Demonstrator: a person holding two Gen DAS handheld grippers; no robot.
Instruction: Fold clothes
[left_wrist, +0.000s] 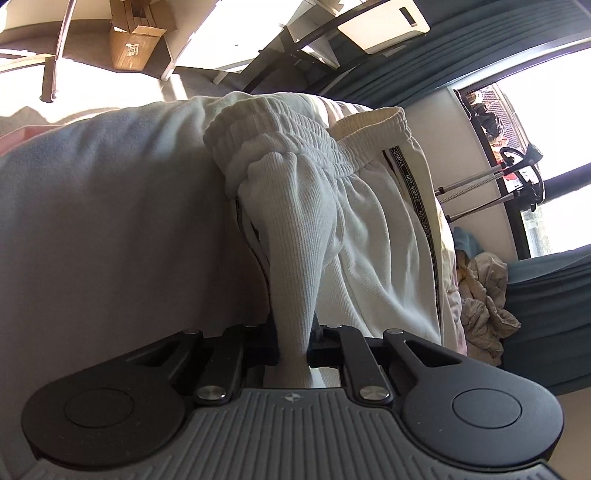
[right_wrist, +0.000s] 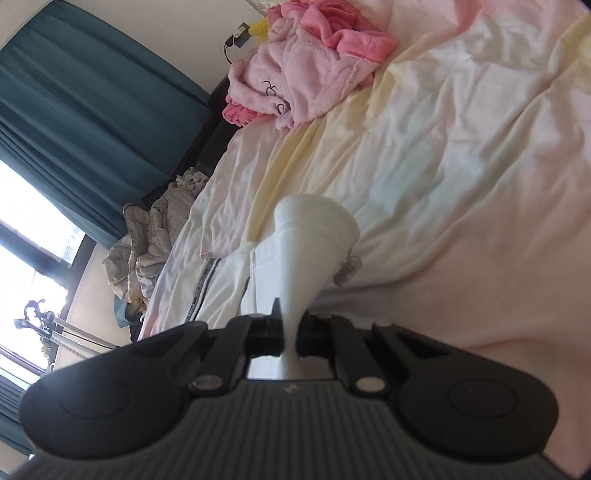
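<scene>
Grippers both angled downward toward the bed (right_wrist: 461, 155). Left gripper (left_wrist: 295, 347): jaws closed tight on a pinched fold of the white trousers (left_wrist: 373, 236), ribbed cloth drawn up into a taut cone from the jaws toward the elastic waistband (left_wrist: 280, 147). Right gripper (right_wrist: 291, 332): jaws likewise closed, nipping a narrow peak of the same white trousers, cloth flaring out beyond the pinch.

Trousers lie along the bed's edge, on the pale sheet; black side stripe (left_wrist: 413, 192) with lettering runs down the leg. Grey blanket (left_wrist: 110, 221) sits against the trousers on the left of the left wrist view.

Open room: broad stretch of rumpled sheet beyond the right gripper. Pink robe (right_wrist: 303, 70) heaped at the far end, well apart. Crumpled beige bedding (right_wrist: 147, 243) beside the bed's edge, near teal curtains (right_wrist: 85, 110).
</scene>
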